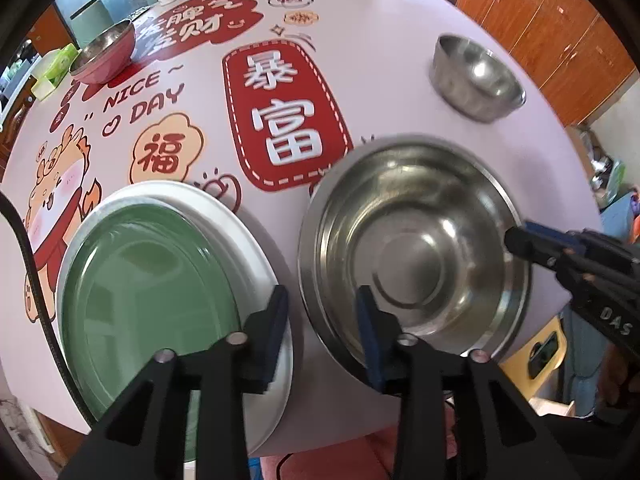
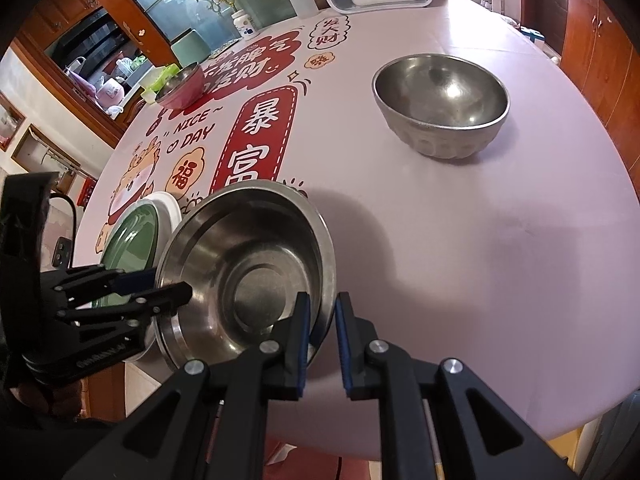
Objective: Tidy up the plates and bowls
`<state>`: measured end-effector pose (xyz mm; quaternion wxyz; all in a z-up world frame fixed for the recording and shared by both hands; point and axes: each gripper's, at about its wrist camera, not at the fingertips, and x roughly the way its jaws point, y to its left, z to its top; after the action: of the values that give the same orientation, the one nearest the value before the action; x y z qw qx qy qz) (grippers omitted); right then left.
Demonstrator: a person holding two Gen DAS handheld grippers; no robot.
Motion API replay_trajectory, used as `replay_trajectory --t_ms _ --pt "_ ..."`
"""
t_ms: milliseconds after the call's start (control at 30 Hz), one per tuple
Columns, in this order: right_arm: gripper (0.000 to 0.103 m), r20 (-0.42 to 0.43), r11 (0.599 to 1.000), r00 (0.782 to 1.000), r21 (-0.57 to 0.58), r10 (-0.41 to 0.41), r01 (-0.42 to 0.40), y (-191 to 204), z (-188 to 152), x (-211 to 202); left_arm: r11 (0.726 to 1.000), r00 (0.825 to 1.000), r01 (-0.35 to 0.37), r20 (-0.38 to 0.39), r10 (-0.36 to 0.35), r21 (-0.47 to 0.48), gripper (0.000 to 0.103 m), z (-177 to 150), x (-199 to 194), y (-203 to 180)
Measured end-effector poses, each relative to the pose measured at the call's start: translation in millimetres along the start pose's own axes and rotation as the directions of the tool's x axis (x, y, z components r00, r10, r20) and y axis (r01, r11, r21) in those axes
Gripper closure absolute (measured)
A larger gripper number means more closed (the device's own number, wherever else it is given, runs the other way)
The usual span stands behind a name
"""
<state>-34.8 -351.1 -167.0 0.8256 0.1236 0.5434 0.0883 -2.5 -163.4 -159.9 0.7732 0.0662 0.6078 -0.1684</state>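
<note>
Parted a little, my left gripper pinches nothing: one finger hangs over the white plate, the other inside the wide steel bowl's near rim. That white plate, with a green plate stacked in it, sits at the tabletop's near left edge; the wide bowl is just right of it. My right gripper is nearly closed on that bowl's wall, which looks tilted. Two smaller bowls, one pink, one steel, stand farther back.

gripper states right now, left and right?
Left gripper: open, astride the wide steel bowl's near rim, pads not pressing.
Right gripper: shut on that bowl's rim.
</note>
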Motion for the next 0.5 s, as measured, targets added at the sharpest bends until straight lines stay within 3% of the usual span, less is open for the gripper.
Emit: replay_trajectory --t_ms 133,200,333,500 --pt "0.089 0.012 1.000 1.000 0.002 -0.010 0.010 0.7 3.1 -4.0 1.000 1.000 0.008 0.031 -0.007 -0.028 0.061 2.8 -12.9 9.5" --pt "0.086 0.015 1.000 1.000 0.001 -0.013 0.013 1.9 6.0 -7.7 0.999 0.999 0.008 0.048 -0.006 -0.041 0.051 3.9 -20.3 13.9" --pt "0.071 0.053 1.000 0.999 -0.013 -0.011 0.012 8.3 15.9 -20.2 0.998 0.997 -0.005 0.082 0.010 -0.060 0.046 8.8 -37.8 24.1" --pt "0.064 0.088 0.999 0.996 -0.052 0.007 -0.002 21.8 33.6 -31.2 0.995 0.991 -0.016 0.131 0.029 -0.099 0.036 12.8 -61.6 42.3"
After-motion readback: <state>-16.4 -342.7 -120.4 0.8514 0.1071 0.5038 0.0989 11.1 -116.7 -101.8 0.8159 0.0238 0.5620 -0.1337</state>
